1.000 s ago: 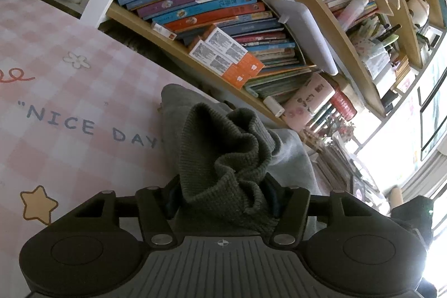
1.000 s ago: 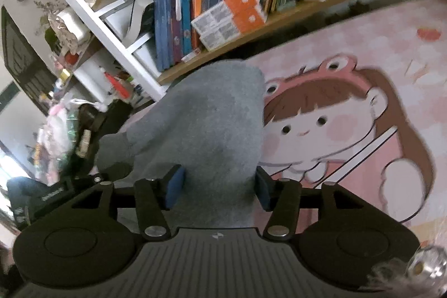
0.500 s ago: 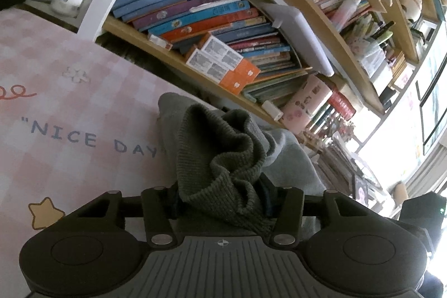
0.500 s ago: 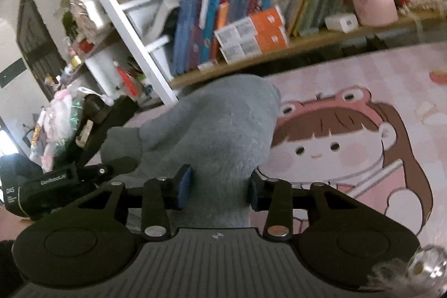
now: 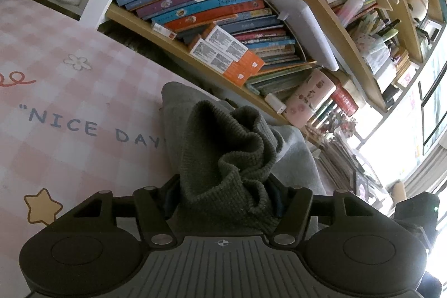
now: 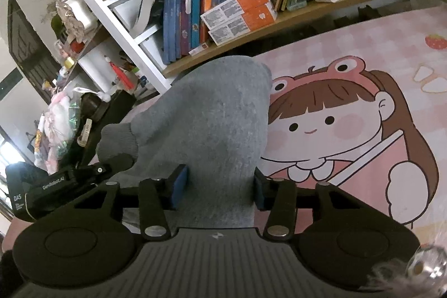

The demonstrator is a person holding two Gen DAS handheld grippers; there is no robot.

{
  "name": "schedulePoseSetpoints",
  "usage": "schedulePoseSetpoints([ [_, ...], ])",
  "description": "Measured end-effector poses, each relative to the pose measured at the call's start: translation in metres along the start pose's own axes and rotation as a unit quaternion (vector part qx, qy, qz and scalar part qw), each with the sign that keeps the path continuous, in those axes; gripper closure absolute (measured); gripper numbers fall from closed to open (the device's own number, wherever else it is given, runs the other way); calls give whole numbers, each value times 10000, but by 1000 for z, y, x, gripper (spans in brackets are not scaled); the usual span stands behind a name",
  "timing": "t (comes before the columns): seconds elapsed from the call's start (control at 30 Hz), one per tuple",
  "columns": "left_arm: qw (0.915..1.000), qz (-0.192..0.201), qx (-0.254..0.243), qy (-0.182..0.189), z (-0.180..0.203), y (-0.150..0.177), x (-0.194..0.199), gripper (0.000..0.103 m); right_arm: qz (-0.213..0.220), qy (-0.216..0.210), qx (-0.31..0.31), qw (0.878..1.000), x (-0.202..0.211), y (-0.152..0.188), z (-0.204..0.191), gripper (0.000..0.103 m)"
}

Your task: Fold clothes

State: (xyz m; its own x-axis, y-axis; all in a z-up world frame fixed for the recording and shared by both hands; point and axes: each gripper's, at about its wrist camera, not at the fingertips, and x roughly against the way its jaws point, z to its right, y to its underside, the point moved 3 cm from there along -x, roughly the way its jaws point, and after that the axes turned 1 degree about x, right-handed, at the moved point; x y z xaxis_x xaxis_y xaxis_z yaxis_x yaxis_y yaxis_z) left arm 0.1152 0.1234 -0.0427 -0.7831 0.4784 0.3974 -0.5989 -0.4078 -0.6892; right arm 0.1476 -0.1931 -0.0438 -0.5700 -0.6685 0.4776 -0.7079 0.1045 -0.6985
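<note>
A grey knit garment lies on the pink patterned mat [image 5: 56, 108]. In the left wrist view my left gripper [image 5: 223, 196] is shut on its bunched ribbed cuff [image 5: 223, 158], which stands up between the fingers and hides the pads. The smooth grey body [image 5: 296, 155] spreads behind it. In the right wrist view my right gripper [image 6: 218, 190] is shut on a thick fold of the grey garment [image 6: 212, 116], its blue pads [image 6: 178, 186] pressed against the cloth. The left gripper [image 6: 56, 183] shows at the left there, by the ribbed cuff [image 6: 117, 141].
A wooden bookshelf [image 5: 223, 18] packed with books, orange boxes [image 6: 240, 10] and a pink cylinder [image 5: 307, 97] runs along the mat's far edge. A white shelf post [image 6: 111, 24] and clutter stand at the left. The mat carries a cartoon girl print [image 6: 335, 130].
The right gripper's jaws stand a little wider than half a second ago, still against the cloth. The right view has tilted back down toward the mat. The left gripper has barely moved.
</note>
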Motion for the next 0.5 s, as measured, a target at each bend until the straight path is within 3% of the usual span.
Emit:
schedulePoseSetpoints([
  [0.3, 9997, 178, -113, 110, 5, -1, 5, 52, 363, -68, 387, 9986, 9, -3, -12, 70],
  [0.5, 9985, 331, 164, 408, 3, -9, 8, 55, 608, -285, 519, 9964, 14, -11, -19, 72],
])
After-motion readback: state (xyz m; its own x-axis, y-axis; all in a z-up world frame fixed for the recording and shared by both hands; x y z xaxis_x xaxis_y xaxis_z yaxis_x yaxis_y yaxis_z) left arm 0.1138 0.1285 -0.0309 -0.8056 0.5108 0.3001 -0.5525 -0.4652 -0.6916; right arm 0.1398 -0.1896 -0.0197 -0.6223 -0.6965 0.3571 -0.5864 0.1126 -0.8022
